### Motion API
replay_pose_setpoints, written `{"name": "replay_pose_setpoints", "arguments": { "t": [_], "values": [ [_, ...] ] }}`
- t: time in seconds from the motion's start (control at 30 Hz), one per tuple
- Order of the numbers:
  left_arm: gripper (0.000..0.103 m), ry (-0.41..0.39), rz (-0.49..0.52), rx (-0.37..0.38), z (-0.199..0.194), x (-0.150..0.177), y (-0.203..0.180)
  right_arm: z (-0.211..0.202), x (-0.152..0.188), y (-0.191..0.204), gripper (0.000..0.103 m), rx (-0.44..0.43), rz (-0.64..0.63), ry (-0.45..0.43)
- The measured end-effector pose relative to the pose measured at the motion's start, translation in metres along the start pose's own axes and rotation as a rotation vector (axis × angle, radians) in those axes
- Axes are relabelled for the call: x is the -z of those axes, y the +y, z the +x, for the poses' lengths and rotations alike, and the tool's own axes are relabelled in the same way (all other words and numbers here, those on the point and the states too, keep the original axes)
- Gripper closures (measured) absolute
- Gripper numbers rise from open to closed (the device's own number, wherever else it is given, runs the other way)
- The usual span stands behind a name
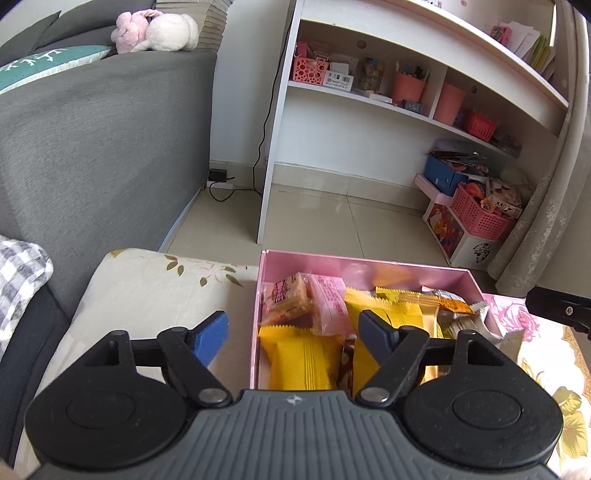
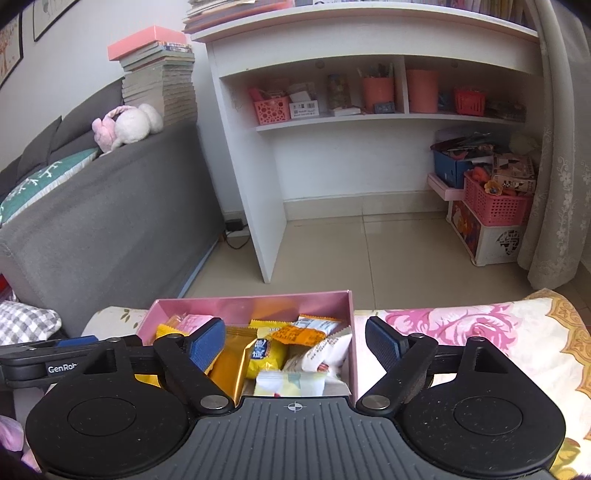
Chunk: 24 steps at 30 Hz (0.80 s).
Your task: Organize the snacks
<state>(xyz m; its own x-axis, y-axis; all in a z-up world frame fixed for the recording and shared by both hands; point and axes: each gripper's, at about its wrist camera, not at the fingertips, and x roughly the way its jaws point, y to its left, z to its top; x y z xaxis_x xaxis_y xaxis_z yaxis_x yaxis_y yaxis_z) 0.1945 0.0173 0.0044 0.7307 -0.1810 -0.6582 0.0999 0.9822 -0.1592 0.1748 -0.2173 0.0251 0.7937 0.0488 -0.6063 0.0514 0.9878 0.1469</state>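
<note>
Both tongs, left (image 1: 293,328) and right (image 2: 295,343), spread wide, empty, straddling pink box (image 1: 354,260) side walls at 12 o'clock; likely box just set down, snack packets (image 2: 266,354) gathered inside.

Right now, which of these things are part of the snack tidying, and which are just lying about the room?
Part of the job:
pink box
yellow packets
pink packet
left claw
right claw

Just lying about:
plush toy
stack of books
pink basket
sofa
</note>
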Motion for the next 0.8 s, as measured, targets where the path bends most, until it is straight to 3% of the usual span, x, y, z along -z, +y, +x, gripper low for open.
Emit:
{"name": "replay_pose_setpoints", "arguments": {
  "t": [0.27, 0.47, 0.8],
  "values": [
    [0.013, 0.018, 0.005, -0.009, -0.032, 0.025, -0.003, -0.035, 0.023, -0.007, 0.011, -0.003, 0.035, 0.017],
    [0.005, 0.057, 0.001, -0.031, -0.055, 0.045, -0.005, -0.064, 0.044, -0.002, 0.006, 0.037, -0.009, 0.038],
    [0.000, 0.127, -0.005, -0.086, -0.096, 0.075, -0.009, -0.111, 0.083, 0.023, 0.004, 0.109, -0.035, 0.144]
  ]
}}
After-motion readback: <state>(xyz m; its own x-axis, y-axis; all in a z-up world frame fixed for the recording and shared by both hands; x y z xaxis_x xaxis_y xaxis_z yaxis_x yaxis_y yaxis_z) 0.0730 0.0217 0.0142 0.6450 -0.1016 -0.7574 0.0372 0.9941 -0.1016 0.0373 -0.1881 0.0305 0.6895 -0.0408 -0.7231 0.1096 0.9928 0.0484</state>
